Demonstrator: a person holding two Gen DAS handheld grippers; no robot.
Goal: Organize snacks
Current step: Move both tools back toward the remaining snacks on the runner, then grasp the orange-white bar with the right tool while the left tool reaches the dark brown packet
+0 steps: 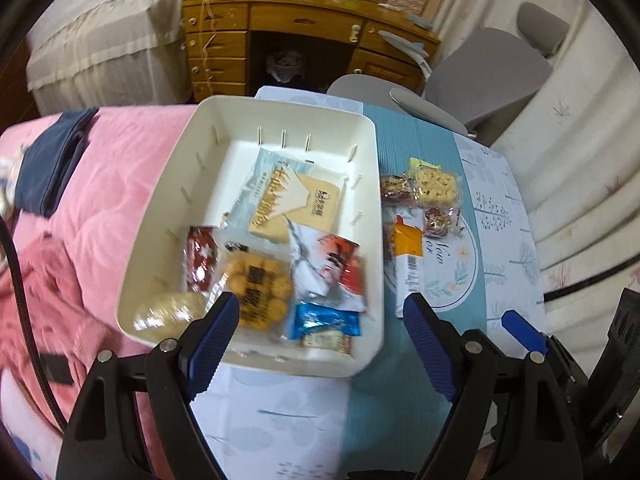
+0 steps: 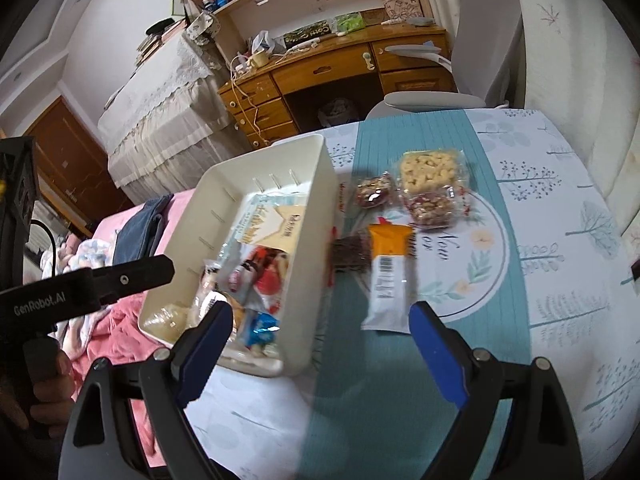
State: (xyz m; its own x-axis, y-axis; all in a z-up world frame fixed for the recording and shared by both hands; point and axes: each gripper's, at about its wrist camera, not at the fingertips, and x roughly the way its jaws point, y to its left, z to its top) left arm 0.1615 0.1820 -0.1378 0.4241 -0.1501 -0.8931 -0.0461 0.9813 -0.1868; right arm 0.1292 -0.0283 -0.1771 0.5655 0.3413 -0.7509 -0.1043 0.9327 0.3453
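A white bin [image 1: 168, 208] [image 2: 316, 200] on the table holds several wrapped snacks, among them a cracker pack [image 1: 296, 200] and a cookie pack [image 1: 256, 284]. To its right on the table lie an orange-and-white bar [image 1: 406, 256] [image 2: 388, 276], a pale puffed-snack pack [image 1: 436, 186] [image 2: 430, 170], reddish nut packs [image 1: 394, 188] [image 2: 430, 208] and a dark bar [image 2: 350, 256]. My left gripper [image 1: 320, 344] is open and empty over the bin's near edge. My right gripper [image 2: 322, 348] is open and empty, just short of the orange-and-white bar.
The table wears a teal-and-white patterned cloth [image 2: 560, 240]. A pink blanket [image 1: 100, 200] with a blue garment [image 1: 52, 160] lies left of the bin. A wooden desk [image 1: 304, 28] and a grey chair [image 1: 480, 68] stand beyond the table.
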